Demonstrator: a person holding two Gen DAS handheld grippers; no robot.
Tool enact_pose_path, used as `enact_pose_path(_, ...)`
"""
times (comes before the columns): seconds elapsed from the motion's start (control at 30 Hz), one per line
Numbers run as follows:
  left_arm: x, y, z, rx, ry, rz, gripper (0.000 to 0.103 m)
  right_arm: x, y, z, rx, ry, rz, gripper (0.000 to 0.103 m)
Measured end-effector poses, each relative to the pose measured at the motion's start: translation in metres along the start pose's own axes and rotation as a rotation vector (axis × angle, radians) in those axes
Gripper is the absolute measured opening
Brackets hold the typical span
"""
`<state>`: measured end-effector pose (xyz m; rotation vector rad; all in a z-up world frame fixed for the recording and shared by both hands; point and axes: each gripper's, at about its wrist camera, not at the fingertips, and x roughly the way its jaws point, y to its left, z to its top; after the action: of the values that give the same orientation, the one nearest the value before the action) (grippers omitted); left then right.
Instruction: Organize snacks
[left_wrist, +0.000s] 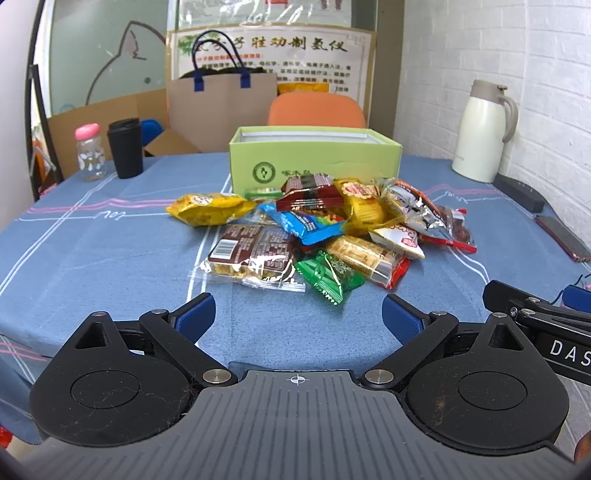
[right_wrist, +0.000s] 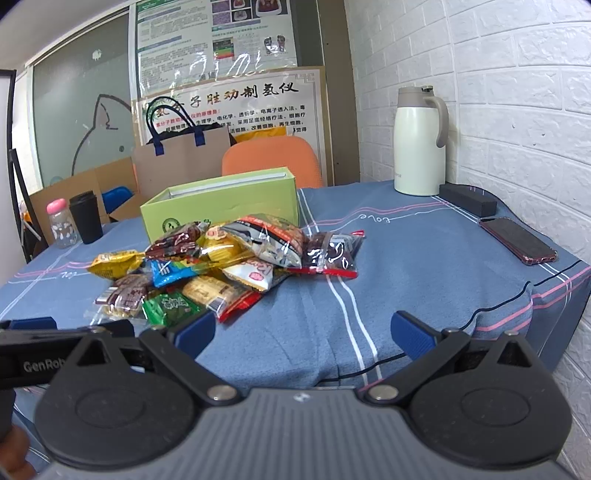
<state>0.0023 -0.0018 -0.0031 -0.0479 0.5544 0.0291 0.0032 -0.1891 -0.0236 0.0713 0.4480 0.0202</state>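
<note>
Office corner: white brick wall, frosted glass partition, posters behind. A table (left_wrist: 92, 251) under a blue cloth fills both views. An orange chair (left_wrist: 316, 109) stands at its far side, with a paper bag (left_wrist: 221, 107) beside it.

On the cloth, at the far right by the wall: a white jug (right_wrist: 419, 147), a black case (right_wrist: 467, 199) just beside it, a phone (right_wrist: 517, 240) nearer. At the far left: a black cup (left_wrist: 125, 147) and a pink-capped bottle (left_wrist: 88, 153), close together.

A green box (left_wrist: 314, 157) sits open at the far centre; its interior is not visible from here. The snacks (left_wrist: 317, 229) lie heaped on the cloth directly in front of it, touching or nearly touching its front wall. A green packet (left_wrist: 327, 273) lies nearest the grippers.

Left gripper (left_wrist: 298, 314): jaws spread wide, nothing between them, held short of the heap. Right gripper (right_wrist: 303, 332): jaws fully wide, empty, over bare cloth to the right of the heap.

Assessment: the task stands at the opening step, with no packet visibly moved. The next move likely calls for one gripper to advance on an outlying packet, close on it, and carry it over the box rim. Slippery wrappers may slide.
</note>
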Motion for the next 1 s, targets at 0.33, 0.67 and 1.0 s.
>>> enact_pose_path(0.33, 0.0018, 0.0006, -0.0012, -0.001, 0.005, 0.003, 0.087, 0.0000, 0.0000, -0.0004, 0.001, 0.004, 0.000, 0.102)
enact_pose_path(0.67, 0.0027, 0.0021, -0.0022, -0.007, 0.013, 0.001, 0.087, 0.0011, 0.0017, -0.0026, -0.006, 0.009, -0.002, 0.102)
enact_pose_path(1.0, 0.0051, 0.0033, -0.0041, -0.010, 0.022, 0.006, 0.087, 0.0020, 0.0050, -0.0042, -0.023, 0.017, -0.003, 0.102)
